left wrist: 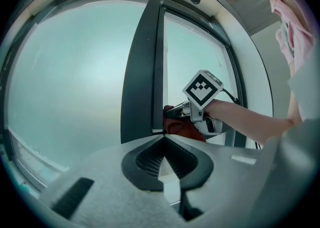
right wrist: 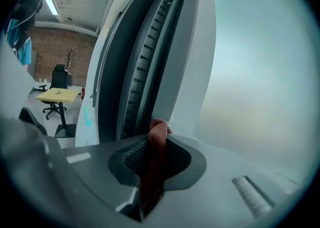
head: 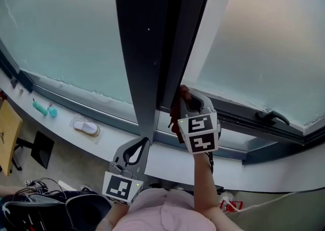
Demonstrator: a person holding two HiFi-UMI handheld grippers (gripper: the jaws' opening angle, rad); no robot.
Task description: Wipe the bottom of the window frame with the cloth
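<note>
Right gripper jaws clamped on the red cloth, with a fold poking out past the tips. The cloth is at the foot of the dark post, down by the bottom rail of the window frame. Left gripper jaws together with nothing between them, held lower over the white sill, apart from the cloth.

Red-brown cloth: bunched into a narrow upright fold and pinched between the closed jaws of my right claw. It sits at the foot of the dark window frame upright, where this meets the grey bottom rail.
</note>
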